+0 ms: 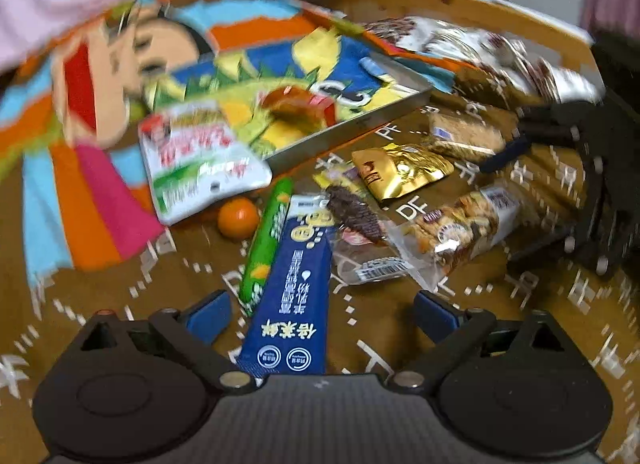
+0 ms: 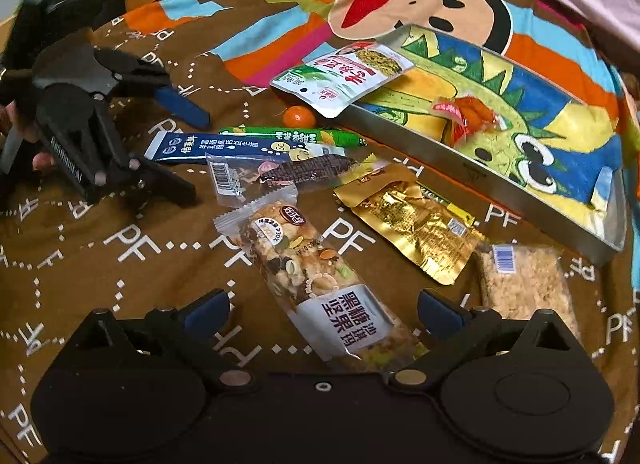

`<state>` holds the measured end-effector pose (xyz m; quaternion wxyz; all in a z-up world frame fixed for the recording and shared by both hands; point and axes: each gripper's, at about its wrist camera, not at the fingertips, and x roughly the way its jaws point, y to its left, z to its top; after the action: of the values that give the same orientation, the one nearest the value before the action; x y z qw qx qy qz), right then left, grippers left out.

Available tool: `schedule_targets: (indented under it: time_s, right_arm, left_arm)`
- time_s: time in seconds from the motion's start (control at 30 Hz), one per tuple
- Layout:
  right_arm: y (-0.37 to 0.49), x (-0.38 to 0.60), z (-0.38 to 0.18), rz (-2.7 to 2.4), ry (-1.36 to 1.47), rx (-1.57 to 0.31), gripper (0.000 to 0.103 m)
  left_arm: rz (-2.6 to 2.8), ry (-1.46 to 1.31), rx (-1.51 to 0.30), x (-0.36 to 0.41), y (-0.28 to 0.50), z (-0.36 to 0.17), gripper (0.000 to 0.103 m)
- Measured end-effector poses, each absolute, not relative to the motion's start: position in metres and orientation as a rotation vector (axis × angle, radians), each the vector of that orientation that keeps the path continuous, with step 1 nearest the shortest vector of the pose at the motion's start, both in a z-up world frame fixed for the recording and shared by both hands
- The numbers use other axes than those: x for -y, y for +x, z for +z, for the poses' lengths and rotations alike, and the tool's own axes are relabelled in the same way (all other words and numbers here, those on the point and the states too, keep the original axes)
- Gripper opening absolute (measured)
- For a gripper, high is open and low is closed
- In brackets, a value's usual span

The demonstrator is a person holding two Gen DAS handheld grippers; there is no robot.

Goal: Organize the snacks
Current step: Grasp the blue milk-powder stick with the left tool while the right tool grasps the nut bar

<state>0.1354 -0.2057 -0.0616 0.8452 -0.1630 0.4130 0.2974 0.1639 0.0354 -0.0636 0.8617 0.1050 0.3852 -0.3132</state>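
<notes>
Both jaws spread wide, nothing held. My right gripper straddles nut bar: bar between pads, long axis 11-to-5, label end toward me. My left gripper has blue stick sachet between pads, axis about 12-to-6. Metal tray at 2 o'clock from right; right looks nearer for bar.

A brown patterned cloth covers the surface; a metal tray and loose snack packets lie on it, perhaps near its middle.
</notes>
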Motion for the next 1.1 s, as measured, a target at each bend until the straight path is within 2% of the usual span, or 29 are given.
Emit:
schedule_targets:
  time_s: [0.17,0.27,0.33,0.43,0.5,0.53,0.77,0.93,1.0,1.1]
  right_arm:
    - [0.134,0.197,-0.069,0.624,-0.389,-0.893,0.097]
    - [0.132,0.194,-0.072,0.602,-0.424,-0.886,0.093]
    - [0.133,0.194,-0.074,0.57,-0.423,-0.887,0.087]
    - [0.133,0.19,-0.074,0.487,-0.417,-0.892,0.076]
    - [0.133,0.187,-0.073,0.428,-0.393,-0.903,0.072]
    - [0.131,0.186,-0.073,0.41,-0.382,-0.907,0.071]
    - [0.115,0.186,-0.066,0.363,-0.255,-0.962,0.062]
    - [0.108,0.2,-0.059,0.329,-0.056,-1.026,0.049]
    - [0.107,0.204,-0.057,0.323,-0.003,-1.044,0.05]
    - [0.105,0.207,-0.057,0.324,0.023,-1.042,0.062]
  left_arm:
    - [-0.676,-0.119,-0.94,-0.066,0.187,-0.071,0.097]
    - [-0.64,-0.12,-0.949,-0.067,0.192,-0.071,0.084]
    - [-0.616,-0.06,-0.945,-0.061,0.19,-0.072,0.08]
    - [-0.571,0.061,-0.934,-0.046,0.183,-0.073,0.065]
    - [-0.53,0.071,-0.942,-0.04,0.181,-0.07,0.052]
    - [-0.51,0.052,-0.95,-0.04,0.18,-0.068,0.049]
    - [-0.442,-0.014,-0.996,-0.034,0.155,-0.061,0.046]
    - [-0.406,-0.105,-1.069,-0.035,0.126,-0.055,0.045]
    - [-0.388,-0.097,-1.066,-0.033,0.117,-0.053,0.045]
    - [-0.369,-0.097,-1.052,-0.032,0.115,-0.053,0.047]
